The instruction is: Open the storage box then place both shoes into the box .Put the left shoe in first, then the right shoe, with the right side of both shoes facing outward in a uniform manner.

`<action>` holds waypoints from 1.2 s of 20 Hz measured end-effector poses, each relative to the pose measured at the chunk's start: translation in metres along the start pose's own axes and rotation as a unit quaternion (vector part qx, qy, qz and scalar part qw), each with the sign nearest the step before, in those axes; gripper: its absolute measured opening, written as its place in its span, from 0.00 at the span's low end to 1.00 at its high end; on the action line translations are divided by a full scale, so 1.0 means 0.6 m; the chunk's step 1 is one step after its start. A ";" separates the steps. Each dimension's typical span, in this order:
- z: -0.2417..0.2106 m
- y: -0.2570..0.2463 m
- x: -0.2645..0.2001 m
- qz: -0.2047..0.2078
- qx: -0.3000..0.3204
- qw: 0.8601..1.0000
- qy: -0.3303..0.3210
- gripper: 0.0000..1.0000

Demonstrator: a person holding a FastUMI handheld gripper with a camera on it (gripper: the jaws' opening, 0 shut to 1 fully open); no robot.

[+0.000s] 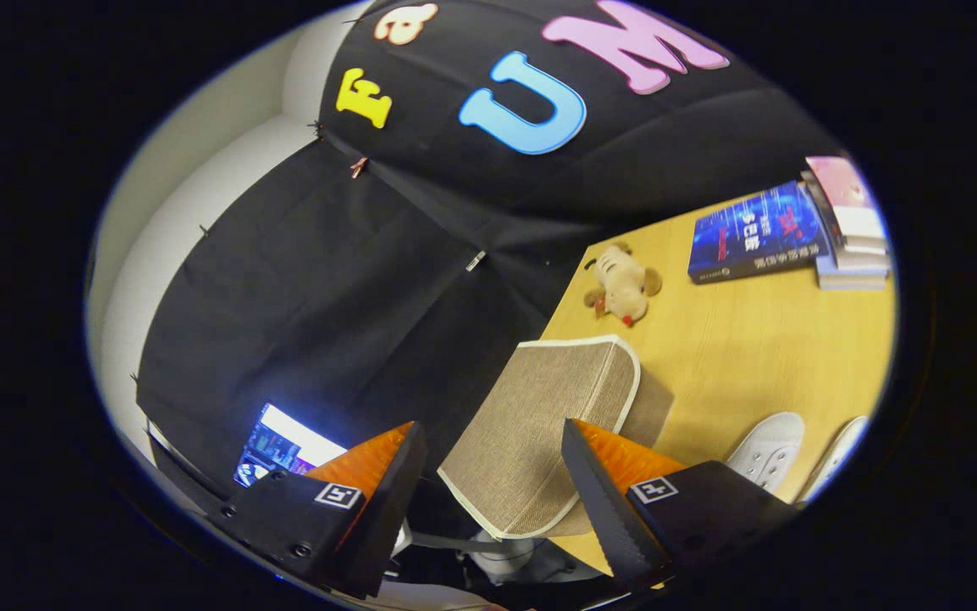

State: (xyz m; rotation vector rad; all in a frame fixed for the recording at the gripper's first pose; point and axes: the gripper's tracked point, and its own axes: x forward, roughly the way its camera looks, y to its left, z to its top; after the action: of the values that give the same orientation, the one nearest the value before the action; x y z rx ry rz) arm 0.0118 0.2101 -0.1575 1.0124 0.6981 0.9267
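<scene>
The storage box (654, 406) is beige woven fabric, and its lid (539, 424) with white piping faces me, seemingly tipped up from the wooden table (751, 348). My gripper (490, 427) is open, its fingers wide apart. The lid's near part lies between the fingers, and I cannot tell whether either finger touches it. Two white shoes stand side by side just beyond the right finger: one shoe (770, 448) is closer to the box, the other shoe (838, 451) is further out. Only their toe ends show, and the box's inside is hidden.
A small plush toy (624, 284) lies on the table beyond the box. A blue book (751, 233) and a stack of books (849, 225) sit at the far end. The table's edge runs beside the box, with a lit screen (284, 445) below it.
</scene>
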 end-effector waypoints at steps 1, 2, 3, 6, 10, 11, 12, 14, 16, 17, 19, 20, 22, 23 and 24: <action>-0.006 -0.015 0.008 0.008 0.017 1.000 0.009 0.98; -0.011 -0.031 0.010 0.017 0.033 0.999 0.016 0.98; -0.018 -0.042 0.016 0.026 0.051 0.998 0.024 0.98; -0.046 -0.079 0.030 0.040 0.102 0.993 0.051 0.98; -0.099 -0.119 0.046 0.052 0.139 0.984 0.094 0.98; -0.109 -0.124 0.052 0.057 0.150 0.982 0.103 0.98; -0.120 -0.129 0.055 0.061 0.160 0.979 0.112 0.98; -0.138 -0.130 0.064 0.073 0.182 0.972 0.130 0.98; -0.147 -0.116 0.068 0.099 0.211 0.962 0.141 0.98; -0.148 -0.107 0.072 0.111 0.223 0.958 0.144 0.98; -0.148 -0.091 0.071 0.135 0.246 0.949 0.147 0.98; -0.149 -0.092 0.073 0.140 0.251 0.947 0.147 0.98; -0.146 -0.089 0.063 0.156 0.262 0.941 0.147 0.98; -0.141 -0.088 0.059 0.168 0.270 0.937 0.144 0.96; -0.139 -0.090 0.056 0.175 0.273 0.935 0.142 0.96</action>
State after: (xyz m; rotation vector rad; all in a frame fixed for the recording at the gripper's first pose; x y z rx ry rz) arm -0.0260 0.2606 -0.2413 1.5476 1.0766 1.2385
